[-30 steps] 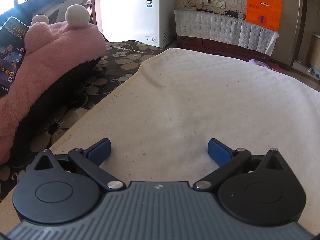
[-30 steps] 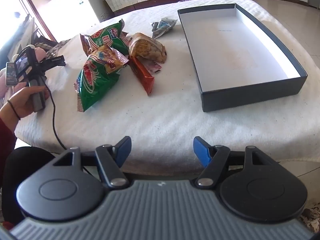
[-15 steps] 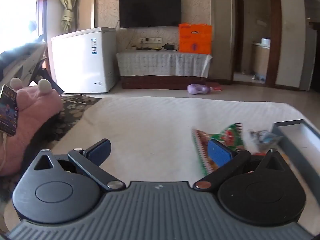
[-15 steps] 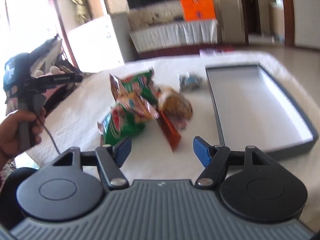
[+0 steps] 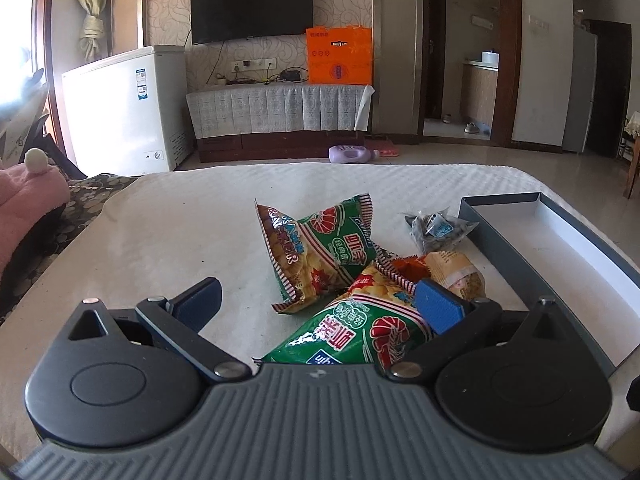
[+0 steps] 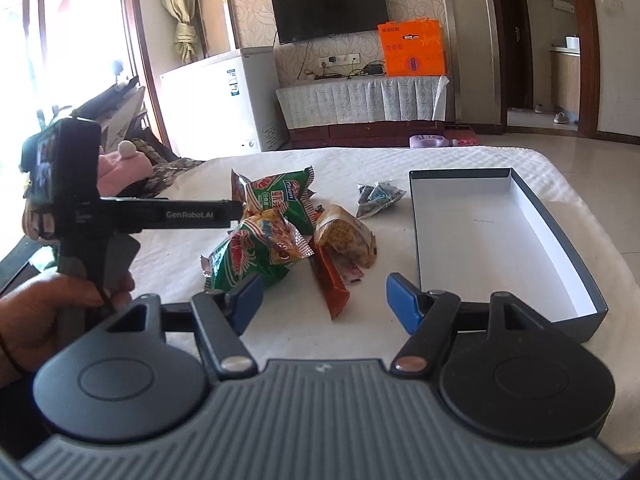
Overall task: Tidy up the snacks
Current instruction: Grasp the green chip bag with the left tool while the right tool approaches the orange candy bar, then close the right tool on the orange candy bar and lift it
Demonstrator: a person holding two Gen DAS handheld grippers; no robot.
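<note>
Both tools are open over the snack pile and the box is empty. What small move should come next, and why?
Probably ease the left tool down and shut it on the near green bag. That bag already lies between its open fingers, nothing is held, and the box beside the pile holds no snacks. The right tool is open over bare cloth.

Your right tool (image 6: 324,300) hangs with its jaws spread wide over the near edge of the tabletop (image 6: 360,336), gripping nothing. Ahead lies the snack pile: two green bags (image 6: 256,248), an orange packet (image 6: 330,286), a tan bun pack (image 6: 346,236) and a dark packet (image 6: 376,198) farther back. The box (image 6: 516,304) sits open along the right edge. Your left tool (image 6: 224,214), held in your hand (image 6: 44,312), points at the green bags.
</note>
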